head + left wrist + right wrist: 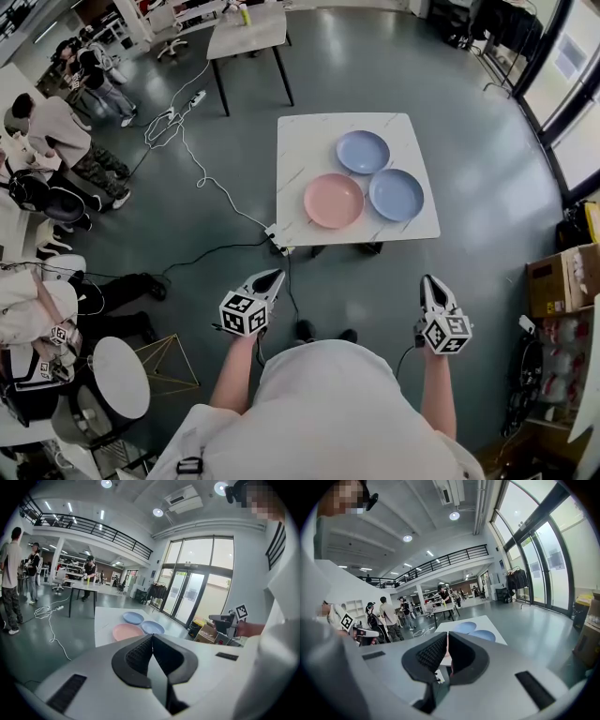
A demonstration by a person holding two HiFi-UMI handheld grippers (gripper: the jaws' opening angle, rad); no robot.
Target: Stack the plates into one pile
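- Nearest the head camera is the person's own torso (323,412), with a gripper held out on each side at about waist height.
- Left gripper (273,276): its own view shows the dark ribbed jaws pressed together with nothing between them.
- Right gripper (429,281): its jaws are likewise together and empty. Both grippers point forward and a little downward toward the table (300,141).
- All three plates lie flat on the white table, in a tight cluster on its right half. None is stacked yet.
- The pink plate (334,201) is closest to the person. The near blue plate (396,194) lies just to its right and the far blue plate (363,152) behind and between them. Their rims touch or nearly touch; I cannot tell which.
- Key relation: the plates lie straight ahead of both jaws, well apart from them, with open floor between. The pink plate sits more on the left gripper's side and the near blue plate on the right gripper's. Being round, they offer no preferred axis, so any rim is a fair place to grip.
- I judge the task not begun; the person must first step up to the table.
- The pink plate is near the table's front edge and the near blue plate close to its right edge, so both rims are easy to reach. The table's left half is bare.
- White cable (211,183) trails across the floor to the table's near-left corner, which could catch a foot on the approach.
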